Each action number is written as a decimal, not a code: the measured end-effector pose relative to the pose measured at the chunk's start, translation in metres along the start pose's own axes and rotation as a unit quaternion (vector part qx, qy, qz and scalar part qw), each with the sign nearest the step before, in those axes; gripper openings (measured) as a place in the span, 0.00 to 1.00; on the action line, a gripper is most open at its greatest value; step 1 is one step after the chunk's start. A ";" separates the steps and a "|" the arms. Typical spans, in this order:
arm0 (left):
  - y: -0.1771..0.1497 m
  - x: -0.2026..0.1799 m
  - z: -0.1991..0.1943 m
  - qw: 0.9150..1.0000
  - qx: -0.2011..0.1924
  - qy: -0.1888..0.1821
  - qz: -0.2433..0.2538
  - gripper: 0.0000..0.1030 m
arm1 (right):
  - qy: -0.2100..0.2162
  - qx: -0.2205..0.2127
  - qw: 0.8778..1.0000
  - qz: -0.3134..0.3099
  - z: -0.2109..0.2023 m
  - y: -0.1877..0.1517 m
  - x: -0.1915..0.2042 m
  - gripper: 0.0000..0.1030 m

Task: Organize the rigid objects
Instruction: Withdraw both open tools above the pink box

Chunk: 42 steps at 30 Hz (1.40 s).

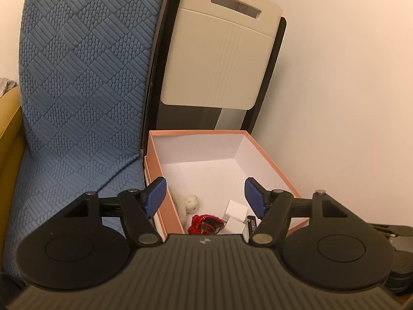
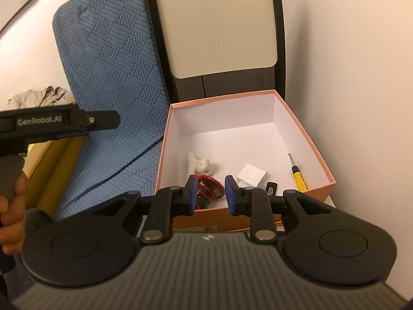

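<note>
An open pink box (image 1: 268, 160) (image 2: 307, 131) with a white inside holds a white plush toy (image 1: 189, 202) (image 2: 198, 164), a red object (image 1: 205, 223) (image 2: 209, 180), a white cube (image 1: 236, 213) (image 2: 251, 174), a small black device (image 2: 271, 188) and a yellow screwdriver (image 2: 298, 175). My left gripper (image 1: 205, 196) is open and empty above the box's near end. My right gripper (image 2: 210, 193) is open and empty above the box's near edge, jaws a narrow gap apart. The left gripper's body (image 2: 59, 121) also shows at left in the right wrist view.
A blue quilted cushion (image 1: 77, 82) (image 2: 113, 77) leans left of the box. A beige folding chair (image 1: 222, 56) (image 2: 219, 25) stands behind it against the wall. A yellow surface (image 2: 51, 170) lies at far left. Dark gear (image 1: 397, 258) sits at right.
</note>
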<state>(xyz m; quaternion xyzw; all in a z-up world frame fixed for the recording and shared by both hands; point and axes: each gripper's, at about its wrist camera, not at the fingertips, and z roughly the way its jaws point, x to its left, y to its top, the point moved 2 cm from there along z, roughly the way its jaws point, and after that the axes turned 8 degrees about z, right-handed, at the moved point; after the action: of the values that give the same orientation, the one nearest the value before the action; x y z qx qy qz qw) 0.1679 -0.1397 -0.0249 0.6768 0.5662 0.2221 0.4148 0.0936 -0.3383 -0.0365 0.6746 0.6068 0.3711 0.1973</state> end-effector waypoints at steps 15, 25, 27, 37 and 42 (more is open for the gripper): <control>-0.024 0.021 0.011 0.999 0.014 0.023 -0.018 0.70 | -0.022 -0.004 1.000 0.005 0.013 -0.011 -0.003 0.27; -0.023 0.019 0.023 0.999 0.029 0.023 -0.019 0.97 | -0.041 -0.015 0.999 0.015 0.018 -0.009 -0.011 0.82; -0.024 0.021 0.026 0.999 0.034 0.023 -0.025 0.98 | -0.045 -0.019 0.999 0.019 0.018 -0.008 -0.014 0.87; -0.021 0.017 0.022 0.999 0.022 0.036 -0.017 1.00 | -0.042 -0.002 0.999 0.026 0.024 -0.010 -0.021 0.87; -0.020 0.016 0.021 0.999 0.019 0.036 -0.017 1.00 | -0.043 -0.001 0.999 0.025 0.022 -0.011 -0.020 0.87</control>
<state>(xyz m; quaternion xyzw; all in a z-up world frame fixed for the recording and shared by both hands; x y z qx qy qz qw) 0.1768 -0.1304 -0.0557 0.6663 0.5964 0.2280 0.3852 0.1031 -0.3515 -0.0641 0.7048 0.5801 0.3474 0.2147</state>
